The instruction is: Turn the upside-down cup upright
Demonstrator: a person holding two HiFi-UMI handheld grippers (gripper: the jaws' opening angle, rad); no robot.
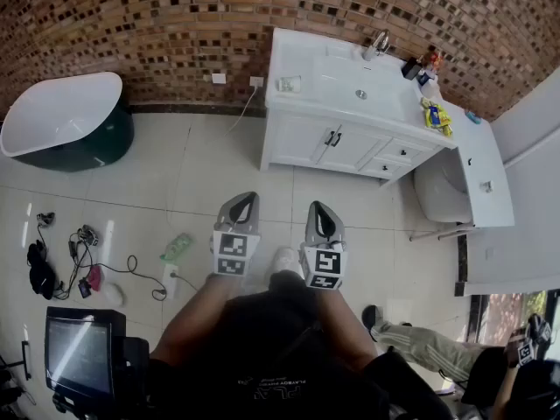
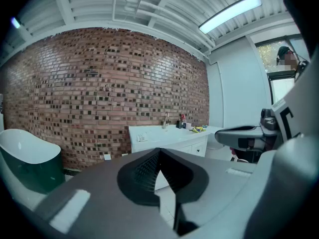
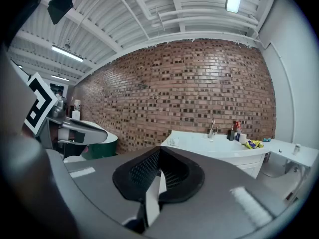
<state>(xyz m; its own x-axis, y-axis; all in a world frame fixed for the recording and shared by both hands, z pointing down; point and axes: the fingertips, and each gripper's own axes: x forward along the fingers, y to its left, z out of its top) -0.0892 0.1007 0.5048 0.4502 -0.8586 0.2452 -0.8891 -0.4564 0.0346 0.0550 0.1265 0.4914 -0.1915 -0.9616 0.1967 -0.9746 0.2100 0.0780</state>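
Observation:
The white vanity (image 1: 306, 77) with a sink and faucet (image 1: 379, 42) stands against the brick wall, several steps ahead of me. Small items cluster at its right end, among them a small white cup-like thing (image 1: 430, 88) (image 3: 242, 137); from this distance I cannot tell how it stands. My left gripper (image 1: 242, 201) (image 2: 159, 156) and right gripper (image 1: 319, 210) (image 3: 159, 156) are held side by side over the tiled floor, pointing toward the vanity. Both are shut with nothing between the jaws.
A white bathtub with a dark green shell (image 1: 66, 121) sits at the left wall. Cables (image 1: 79, 252) and a green object (image 1: 178, 248) lie on the floor to my left, with a monitor (image 1: 83, 353) nearby. A toilet (image 1: 442, 191) is beside the vanity. Another person's leg (image 1: 420, 344) is at the lower right.

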